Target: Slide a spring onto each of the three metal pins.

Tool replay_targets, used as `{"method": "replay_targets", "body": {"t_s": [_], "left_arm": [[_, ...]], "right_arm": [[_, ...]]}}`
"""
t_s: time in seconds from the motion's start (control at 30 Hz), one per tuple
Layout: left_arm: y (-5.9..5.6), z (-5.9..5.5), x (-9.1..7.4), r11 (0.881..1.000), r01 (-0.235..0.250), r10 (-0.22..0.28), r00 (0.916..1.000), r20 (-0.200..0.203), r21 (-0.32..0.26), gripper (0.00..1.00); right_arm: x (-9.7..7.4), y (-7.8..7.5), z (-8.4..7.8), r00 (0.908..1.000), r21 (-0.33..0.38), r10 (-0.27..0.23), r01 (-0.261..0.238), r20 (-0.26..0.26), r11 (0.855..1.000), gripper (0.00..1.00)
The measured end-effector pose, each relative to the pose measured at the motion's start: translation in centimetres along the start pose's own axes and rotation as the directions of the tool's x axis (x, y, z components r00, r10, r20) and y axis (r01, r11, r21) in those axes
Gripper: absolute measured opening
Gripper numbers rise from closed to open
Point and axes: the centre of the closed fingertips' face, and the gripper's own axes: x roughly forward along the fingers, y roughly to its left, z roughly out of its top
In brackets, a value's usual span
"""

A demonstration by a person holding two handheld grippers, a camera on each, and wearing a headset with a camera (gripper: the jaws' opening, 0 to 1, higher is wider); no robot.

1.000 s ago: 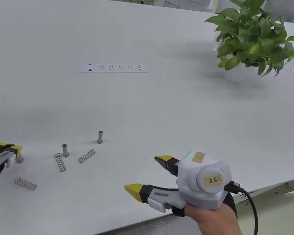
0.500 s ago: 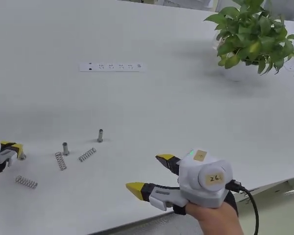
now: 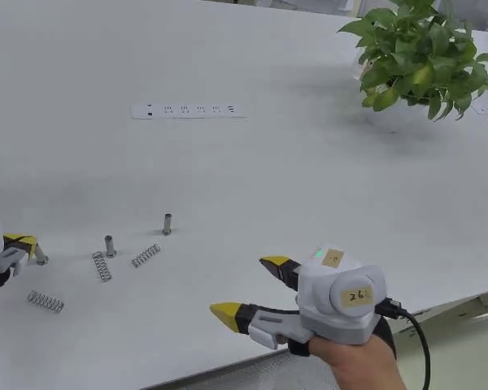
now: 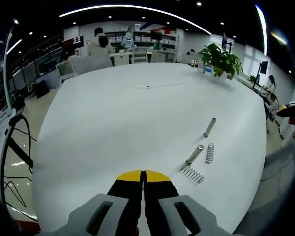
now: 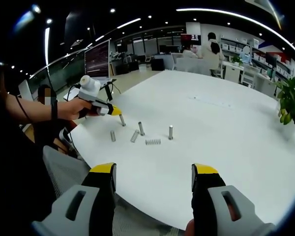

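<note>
Edging rightward, left claw (image 3: pixel 26 240) closed beside leftmost pin (image 3: pixel 41 257); right claw (image 3: pixel 248 287) unmoved

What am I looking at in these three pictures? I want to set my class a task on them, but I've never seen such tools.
There is no robot: a person holds two two-jaw grippers. The rectangular picture comes from a camera on the person's head; each round one comes from a camera on a gripper, looking along its jaws. On the white table stand three pins, with three springs lying loose near them, none on a pin yet. Further off are a power strip and a plant. The right gripper is open; the left gripper is shut, close beside one of the pins. Neither visibly holds anything.
</note>
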Motion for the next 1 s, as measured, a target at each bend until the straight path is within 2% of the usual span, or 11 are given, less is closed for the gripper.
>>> {"method": "replay_targets", "body": {"t_s": [0.1, 0.27, 0.53, 1.0], "left_arm": [[0.13, -0.24, 0.06, 1.000, 0.001, -0.001, 1.0000, -0.010, -0.002, 0.00], [0.42, 0.00, 0.03, 1.000, -0.002, 0.002, 1.0000, -0.003, -0.006, 0.00], [0.50, -0.11, 0.06, 1.000, -0.004, 0.004, 0.9999, -0.012, 0.012, 0.00], [0.59, 0.07, -0.55, 1.000, -0.003, 0.003, 1.0000, 0.005, -0.005, 0.00]], "right_arm": [[-0.04, -0.12, -0.18, 1.0000, 0.001, -0.002, 0.002, -0.003, 1.000, 0.60], [-0.12, -0.20, -0.24, 1.0000, 0.004, -0.004, 0.004, -0.002, 1.000, 0.61], [0.00, -0.18, -0.21, 1.0000, 0.005, -0.003, 0.003, -0.001, 1.000, 0.61], [0.13, -0.02, -0.22, 1.0000, 0.006, 0.006, -0.006, -0.001, 1.000, 0.61]]}}
